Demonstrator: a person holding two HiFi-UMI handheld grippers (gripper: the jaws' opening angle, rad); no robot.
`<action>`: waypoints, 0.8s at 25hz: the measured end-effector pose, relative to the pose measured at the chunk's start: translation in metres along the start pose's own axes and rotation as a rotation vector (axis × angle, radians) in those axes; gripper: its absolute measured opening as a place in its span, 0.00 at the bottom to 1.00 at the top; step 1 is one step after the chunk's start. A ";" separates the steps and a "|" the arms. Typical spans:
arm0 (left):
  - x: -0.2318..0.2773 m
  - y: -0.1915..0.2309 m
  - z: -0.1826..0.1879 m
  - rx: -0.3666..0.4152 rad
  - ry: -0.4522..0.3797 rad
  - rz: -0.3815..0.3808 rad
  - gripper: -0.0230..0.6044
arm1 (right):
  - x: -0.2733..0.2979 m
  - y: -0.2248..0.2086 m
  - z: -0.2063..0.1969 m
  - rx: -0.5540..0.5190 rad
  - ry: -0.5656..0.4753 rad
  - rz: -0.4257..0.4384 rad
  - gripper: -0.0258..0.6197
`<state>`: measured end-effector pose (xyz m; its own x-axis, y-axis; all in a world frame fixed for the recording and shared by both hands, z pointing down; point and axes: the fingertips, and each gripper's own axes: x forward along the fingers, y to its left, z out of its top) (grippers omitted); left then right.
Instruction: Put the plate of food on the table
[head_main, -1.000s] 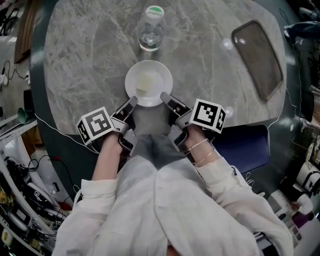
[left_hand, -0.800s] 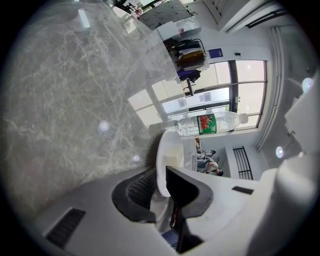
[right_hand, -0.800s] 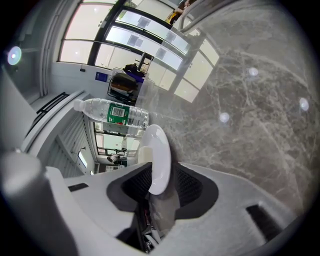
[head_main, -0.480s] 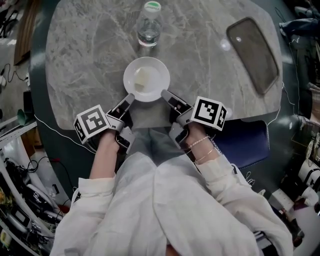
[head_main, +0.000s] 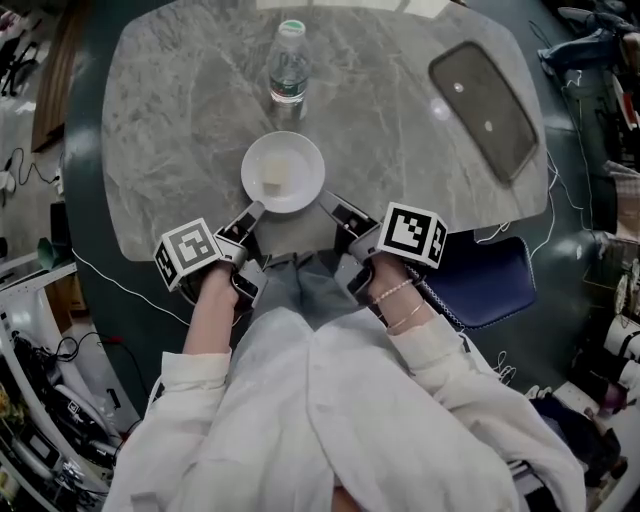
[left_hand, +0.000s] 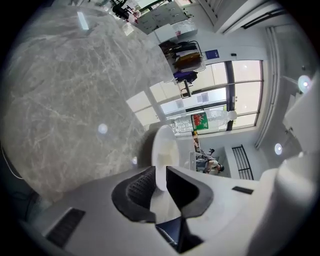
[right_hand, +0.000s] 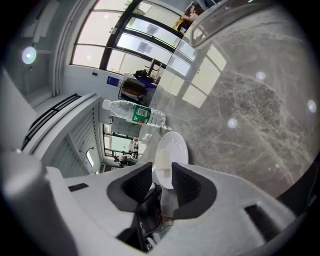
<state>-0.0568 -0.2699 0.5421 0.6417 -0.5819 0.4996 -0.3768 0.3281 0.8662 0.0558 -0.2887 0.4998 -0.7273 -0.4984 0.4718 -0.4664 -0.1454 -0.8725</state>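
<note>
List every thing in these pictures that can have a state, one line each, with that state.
Round white plate: level, carrying a pale food piece.
Clear plastic water bottle: upright, green cap on.
Dark oblong tray: lying flat, empty.
Left tool: shut on the plate's rim.
Right tool: shut on the plate's rim.

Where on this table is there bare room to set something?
The grey marble table is bare left of the clear plastic water bottle and white round plate, and between bottle and dark oblong tray. Crowded: near edge, where left gripper and right gripper hold the plate.
</note>
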 end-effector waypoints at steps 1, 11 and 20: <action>0.000 0.000 0.000 0.010 0.000 0.008 0.12 | -0.001 0.001 -0.001 0.003 -0.004 0.001 0.18; -0.019 -0.053 -0.008 0.186 -0.013 -0.085 0.14 | -0.016 0.027 -0.002 -0.057 -0.048 0.080 0.09; -0.069 -0.131 -0.021 0.432 -0.101 -0.311 0.11 | -0.046 0.097 -0.010 -0.293 -0.050 0.274 0.04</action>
<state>-0.0379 -0.2572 0.3945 0.7076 -0.6783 0.1979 -0.4332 -0.1951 0.8799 0.0386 -0.2712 0.3944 -0.8225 -0.5270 0.2140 -0.3879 0.2444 -0.8887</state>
